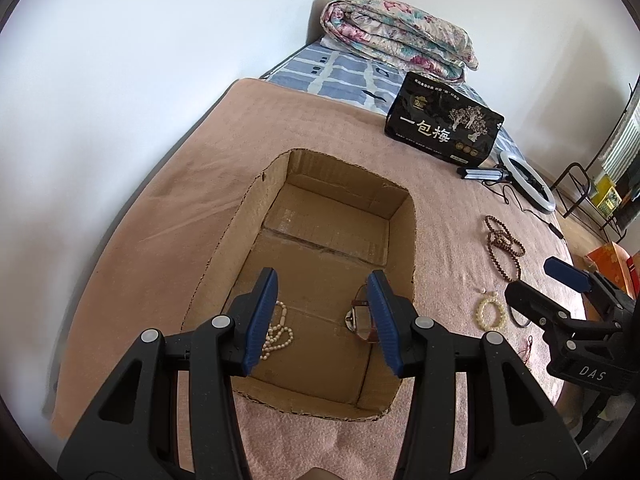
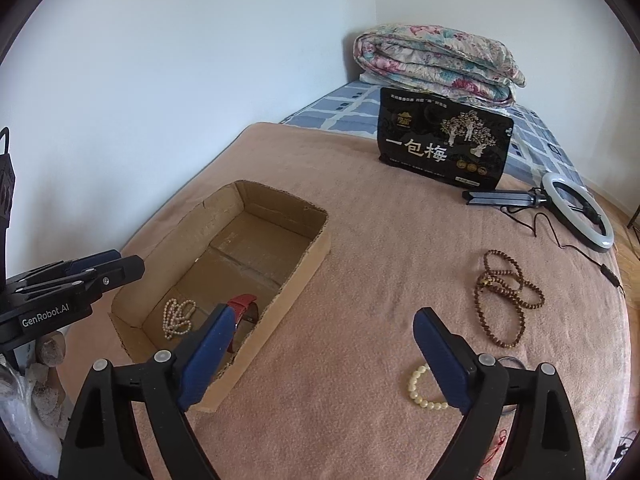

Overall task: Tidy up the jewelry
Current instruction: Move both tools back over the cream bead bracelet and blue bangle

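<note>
Your left gripper (image 1: 322, 320) hangs with its blue-padded jaws spread wide and nothing between them, tilted downward. Your right gripper (image 2: 320, 356), just off to its right, points the same way, its jaws also parted and holding nothing.

Bright, soft daylight, seemingly from the right. Faint shadows only, deepest inside the cardboard box (image 1: 320, 248). Strong fisheye bending and dark vignette at edges. Sharp at centre, slightly soft toward rims. No glare.
</note>
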Demonstrator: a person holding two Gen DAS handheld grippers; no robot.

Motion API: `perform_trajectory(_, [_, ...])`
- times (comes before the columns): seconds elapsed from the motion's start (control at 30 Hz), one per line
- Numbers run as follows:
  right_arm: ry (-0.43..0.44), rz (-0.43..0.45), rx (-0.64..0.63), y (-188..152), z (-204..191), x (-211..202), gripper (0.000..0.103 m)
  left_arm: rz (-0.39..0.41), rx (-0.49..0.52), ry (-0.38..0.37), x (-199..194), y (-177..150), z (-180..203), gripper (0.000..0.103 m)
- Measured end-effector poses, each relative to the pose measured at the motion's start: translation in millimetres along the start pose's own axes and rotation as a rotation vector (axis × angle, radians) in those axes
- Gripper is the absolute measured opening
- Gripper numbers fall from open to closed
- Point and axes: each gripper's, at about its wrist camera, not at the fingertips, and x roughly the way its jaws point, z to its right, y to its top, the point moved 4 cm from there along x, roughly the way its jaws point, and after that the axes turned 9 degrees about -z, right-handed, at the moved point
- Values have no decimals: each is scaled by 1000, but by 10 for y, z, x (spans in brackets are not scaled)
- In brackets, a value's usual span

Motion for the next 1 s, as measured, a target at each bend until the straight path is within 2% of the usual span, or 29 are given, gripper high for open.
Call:
perform_trajectory(0.13, [-23,8,20,-27,199,-94,94,1,26,-18,-19,-6,164,48])
perform_trajectory(0.2, [-33,13,33,-48,301,-137,95,1,40,-30,-20,-12,259,53])
perform_trajectory(0.57, [-105,36,108,-241,932,-374,100,-19,131,-89,28,-89,847,54])
perform_trajectory(1.0, [-184,-15,249,-753,1799,-247,102,-102,243,-132,377,-251,1607,54])
